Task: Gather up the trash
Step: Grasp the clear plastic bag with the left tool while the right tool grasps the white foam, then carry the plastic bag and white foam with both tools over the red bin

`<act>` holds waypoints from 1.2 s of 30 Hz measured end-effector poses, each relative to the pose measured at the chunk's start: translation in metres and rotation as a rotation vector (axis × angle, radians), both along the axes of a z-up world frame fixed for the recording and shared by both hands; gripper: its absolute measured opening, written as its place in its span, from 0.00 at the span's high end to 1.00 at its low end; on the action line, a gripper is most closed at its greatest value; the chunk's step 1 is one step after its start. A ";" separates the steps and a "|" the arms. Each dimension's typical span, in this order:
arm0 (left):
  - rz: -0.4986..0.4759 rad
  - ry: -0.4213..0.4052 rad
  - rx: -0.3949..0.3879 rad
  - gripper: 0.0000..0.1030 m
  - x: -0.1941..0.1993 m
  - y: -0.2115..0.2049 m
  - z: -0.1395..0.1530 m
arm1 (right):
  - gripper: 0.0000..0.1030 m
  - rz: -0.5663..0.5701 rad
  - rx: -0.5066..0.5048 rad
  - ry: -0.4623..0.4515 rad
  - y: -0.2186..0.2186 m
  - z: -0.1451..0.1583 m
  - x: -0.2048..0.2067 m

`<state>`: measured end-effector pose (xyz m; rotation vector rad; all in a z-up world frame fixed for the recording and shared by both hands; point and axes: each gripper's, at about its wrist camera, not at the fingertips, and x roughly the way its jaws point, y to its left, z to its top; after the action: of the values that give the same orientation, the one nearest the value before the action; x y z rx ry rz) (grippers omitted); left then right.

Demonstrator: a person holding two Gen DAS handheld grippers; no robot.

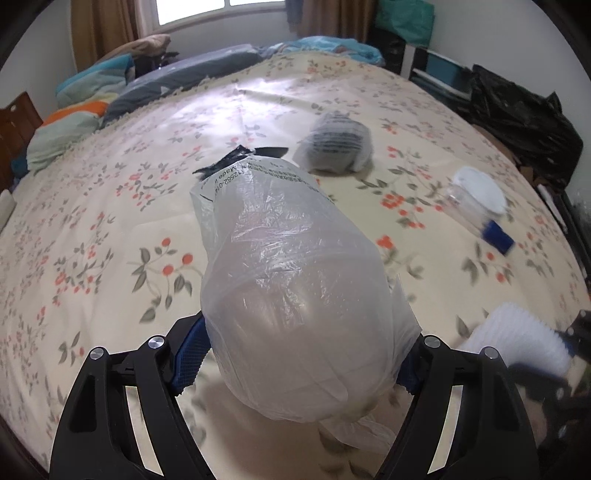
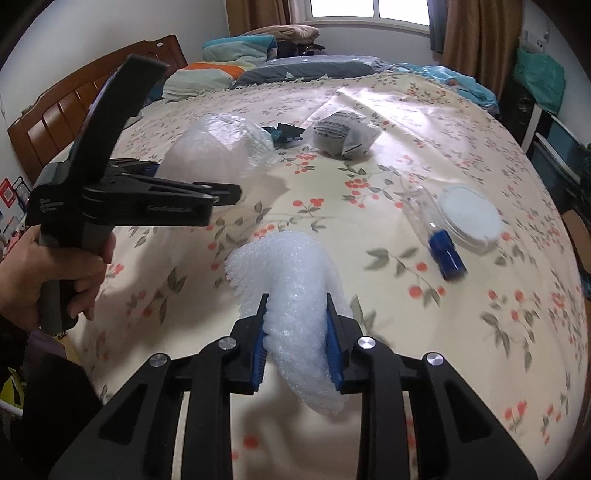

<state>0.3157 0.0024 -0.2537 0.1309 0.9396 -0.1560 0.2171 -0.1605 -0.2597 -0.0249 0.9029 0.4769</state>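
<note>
While both claws hang over the bed (image 2: 461, 122), pretty much everything sits on a cream bedspread with red berry sprigs. Folded blankets and pillows (image 2: 221, 70) are piled at the far edge under a window (image 2: 369, 11) with brown curtains, with a wooden headboard (image 2: 55, 122) off to the left in the right wrist view. A black bag (image 1: 517, 110) slumps beside the bed.

Left claw (image 1: 295, 362) has its jaws fairly wide, clamped on a bulky clear plastic bag (image 1: 288, 280); you can't really make out what's inside through the film. Right claw (image 2: 295, 332) is pinched narrow on a wad of white foam wrap (image 2: 291, 266), held just above the sheet.

Still lying on the bed: a crumpled printed bag (image 2: 343, 136), a black wrapper scrap (image 2: 284, 133), an empty clear bottle (image 2: 424, 210) with a blue cap touching a round white lid (image 2: 469, 218). All of those are a bit motion-blurred. A hand (image 2: 48, 273) grips the left tool's handle, sleeve cut off at the frame edge.
</note>
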 end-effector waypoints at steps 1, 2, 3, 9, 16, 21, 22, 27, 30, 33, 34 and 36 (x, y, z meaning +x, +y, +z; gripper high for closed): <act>-0.005 0.001 -0.001 0.24 -0.008 -0.001 0.003 | 0.75 -0.004 0.001 0.000 -0.003 0.003 -0.008; -0.010 0.000 -0.003 0.24 -0.016 -0.002 0.006 | 0.75 -0.008 0.002 -0.002 -0.006 0.005 -0.015; -0.014 0.000 -0.002 0.24 -0.023 -0.002 0.009 | 0.75 -0.012 0.005 -0.004 -0.010 0.008 -0.023; -0.042 -0.003 -0.006 0.24 -0.081 -0.007 0.029 | 0.75 -0.017 0.010 -0.018 -0.021 0.025 -0.069; -0.074 0.004 -0.017 0.24 -0.164 -0.009 0.041 | 0.75 -0.010 0.009 -0.026 -0.029 0.037 -0.131; -0.099 0.031 -0.016 0.24 -0.220 -0.016 0.034 | 0.75 0.002 0.007 -0.007 -0.030 0.031 -0.175; -0.104 0.038 -0.015 0.24 -0.232 -0.017 0.031 | 0.75 0.004 0.007 0.000 -0.029 0.028 -0.183; -0.128 0.087 -0.012 0.24 -0.280 -0.024 0.010 | 0.75 0.021 -0.002 0.054 -0.026 0.006 -0.219; -0.141 0.147 0.001 0.24 -0.303 -0.028 -0.017 | 0.75 0.035 -0.018 0.095 -0.022 -0.011 -0.231; -0.152 0.218 0.021 0.24 -0.314 -0.033 -0.049 | 0.75 0.053 -0.049 0.160 -0.017 -0.041 -0.237; -0.153 0.237 0.027 0.24 -0.316 -0.034 -0.058 | 0.75 0.059 -0.065 0.180 -0.015 -0.051 -0.238; -0.162 0.293 0.040 0.24 -0.318 -0.038 -0.080 | 0.75 0.069 -0.090 0.222 -0.012 -0.071 -0.237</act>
<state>-0.0028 -0.0353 -0.3336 0.2257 1.2251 -0.3119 -0.0202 -0.1722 -0.3312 -0.0866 1.1441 0.5102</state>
